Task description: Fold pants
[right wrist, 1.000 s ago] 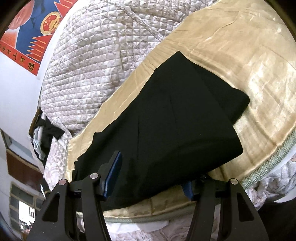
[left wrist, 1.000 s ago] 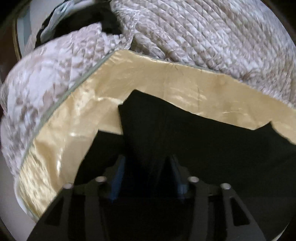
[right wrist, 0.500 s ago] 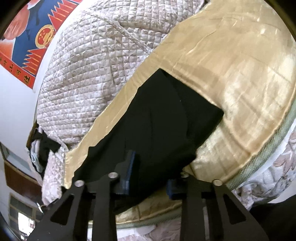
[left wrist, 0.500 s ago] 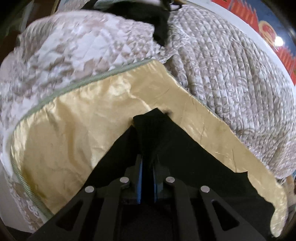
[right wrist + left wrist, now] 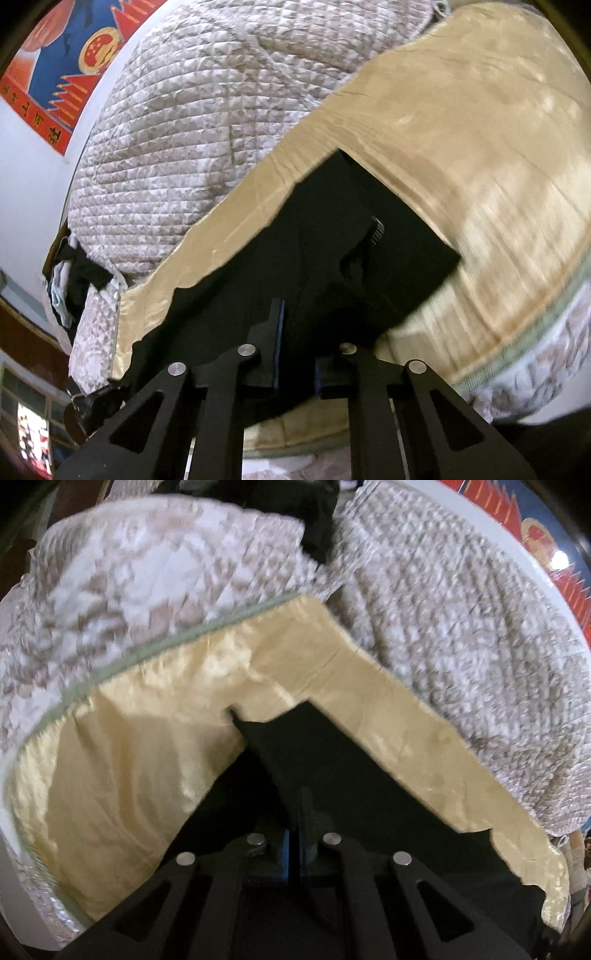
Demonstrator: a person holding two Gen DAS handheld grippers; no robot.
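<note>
Bed with a gold sheet [image 5: 140, 760] over a quilt [image 5: 207, 122], poster [image 5: 55, 62] on the wall far left. Black pants [image 5: 332, 251] lie on the sheet, long axis running from near left to far right in the right view. Left gripper [image 5: 295, 845] pinched tight on a raised corner of cloth; right gripper [image 5: 295, 354] has just been closing, pads now clamped on the near edge. Judgement: lift both ends level, keep cloth taut, carry the near edge over to the far one, match corners before release. Uneven lift will skew the crease.
</note>
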